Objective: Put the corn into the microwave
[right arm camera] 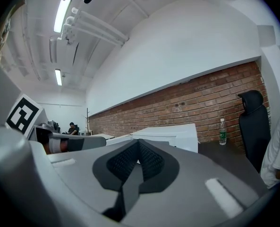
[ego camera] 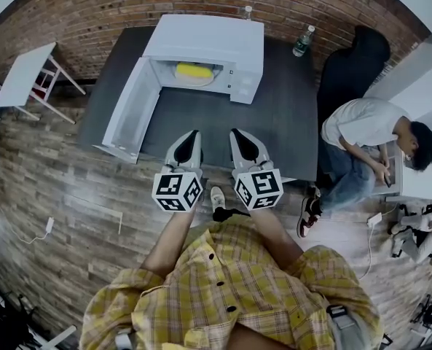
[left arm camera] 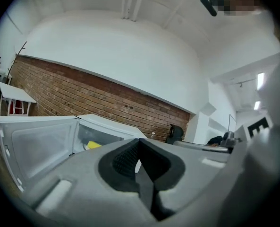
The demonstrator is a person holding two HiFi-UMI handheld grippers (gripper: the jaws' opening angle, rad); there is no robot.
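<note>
The yellow corn (ego camera: 194, 71) lies inside the white box-shaped microwave (ego camera: 208, 46). The microwave stands at the far side of the dark grey table (ego camera: 281, 122). Its white door (ego camera: 128, 111) is swung wide open to the left, so the corn shows through the opening.

The person in the yellow checked shirt (ego camera: 230, 290) holds both tools at the near edge of the table, side by side and apart from each other. They point at the microwave. The left gripper (ego camera: 192, 134) has its two jaws pressed together with nothing between them. The right gripper (ego camera: 239, 133) is the same: its jaws are together and it holds nothing. Neither tool touches the corn, the door or the microwave.

In the left gripper view the open door and a bit of the corn show on the left, past the closed jaws.

A clear plastic bottle with a green label (ego camera: 303, 41) stands at the far right of the table. A black chair (ego camera: 350, 64) is just beside the table on the right. A person in a white shirt (ego camera: 361, 126) bends over on the right. A small white table (ego camera: 26, 71) stands on the wooden floor at the far left. A red brick wall (ego camera: 92, 9) runs behind it all.
</note>
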